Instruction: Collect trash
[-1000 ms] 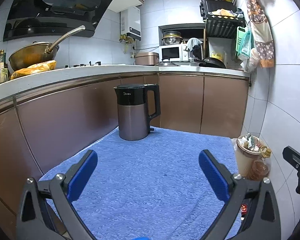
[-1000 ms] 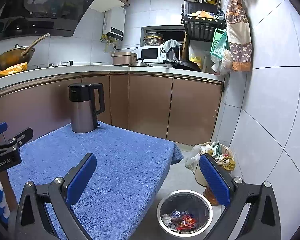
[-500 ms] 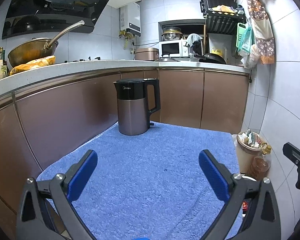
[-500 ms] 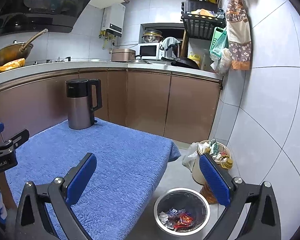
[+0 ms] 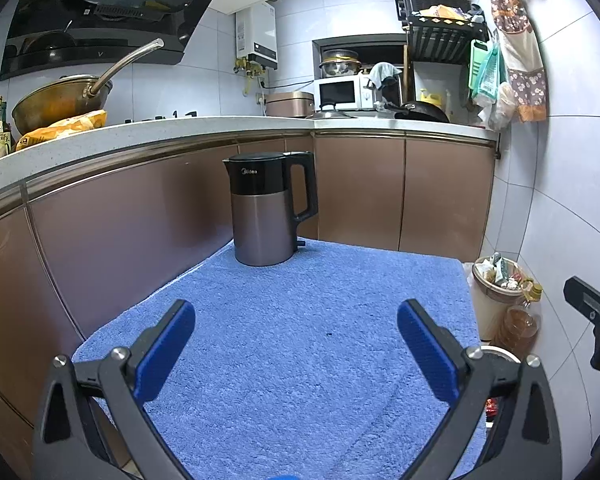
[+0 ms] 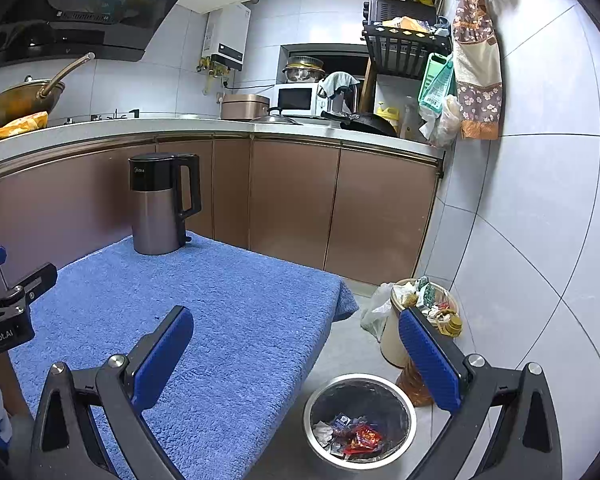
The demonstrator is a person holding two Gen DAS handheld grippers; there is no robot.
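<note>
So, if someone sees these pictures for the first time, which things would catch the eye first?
Probably the blue towel covering the table, with only the kettle upright at its far corner. Next, the steel bin on the floor beside the table, wrappers inside. Both grippers, left and right, are open and empty.

Left gripper [image 5: 296, 334] hangs low in the frame, blue pads spread wide with nothing between them, over the blue towel [image 5: 300, 360] that fills the lower centre. Centre frame, the electric kettle [image 5: 266, 208] stands upright at the towel's far edge, handle turned right, brown cabinets right behind it. Upper left, a wok [image 5: 60, 100] sits on the counter. Lower right, an overfilled bin [image 5: 494, 296] stands on the floor beside an amber bottle [image 5: 518, 322]. Far right edge, part of the right gripper [image 5: 598, 320] pokes in.
</note>
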